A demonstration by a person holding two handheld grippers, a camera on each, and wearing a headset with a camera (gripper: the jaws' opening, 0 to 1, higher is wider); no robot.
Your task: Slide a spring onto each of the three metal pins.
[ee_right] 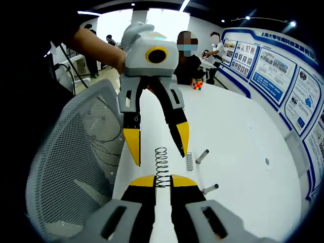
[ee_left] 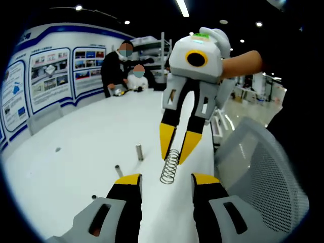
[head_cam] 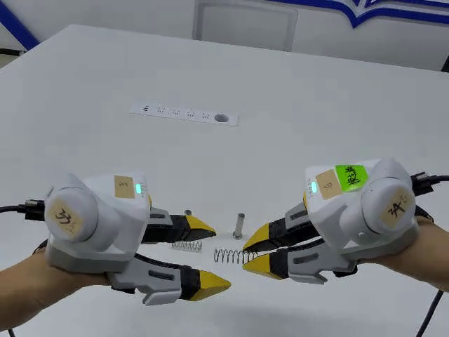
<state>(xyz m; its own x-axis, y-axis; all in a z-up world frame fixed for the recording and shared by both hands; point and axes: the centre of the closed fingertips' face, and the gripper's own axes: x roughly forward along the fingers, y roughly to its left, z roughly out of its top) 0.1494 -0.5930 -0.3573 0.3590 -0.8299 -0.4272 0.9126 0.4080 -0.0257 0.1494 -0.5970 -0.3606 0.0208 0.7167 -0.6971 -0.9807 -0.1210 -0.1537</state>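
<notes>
Two handheld grippers face each other low over a white counter (head_cam: pixel 295 133). The right claw (head_cam: pixel 244 258) is narrowed onto one end of a coil spring (head_cam: pixel 230 255), which lies roughly level and points toward the left gripper. Whether the spring rests on the counter or is just clear of it cannot be told. The left claw (ee_left: pixel 166 179) is spread wide and holds nothing, with the spring's free end near the gap between its jaws.

A second, shorter spring (head_cam: pixel 186 246) lies loose on the counter just beside the left claw. Two metal pins stand upright and bare, one (head_cam: pixel 239 225) just behind the held spring and another (head_cam: pixel 188 212) farther left. In the left gripper view a small stub (ee_left: pixel 93 196) may be the third pin, but it is too small for this to be told.

The step in hand is judged to be the pick-up of the first spring, since no pin is sleeved yet. The next move calls for the spring to be turned upright, its open end centred over the nearest pin, and then lowered along the pin.

The springs and pins sit straight on the bare counter, not in any tray or box. A power strip (head_cam: pixel 184 113) lies well apart, farther back.
</notes>
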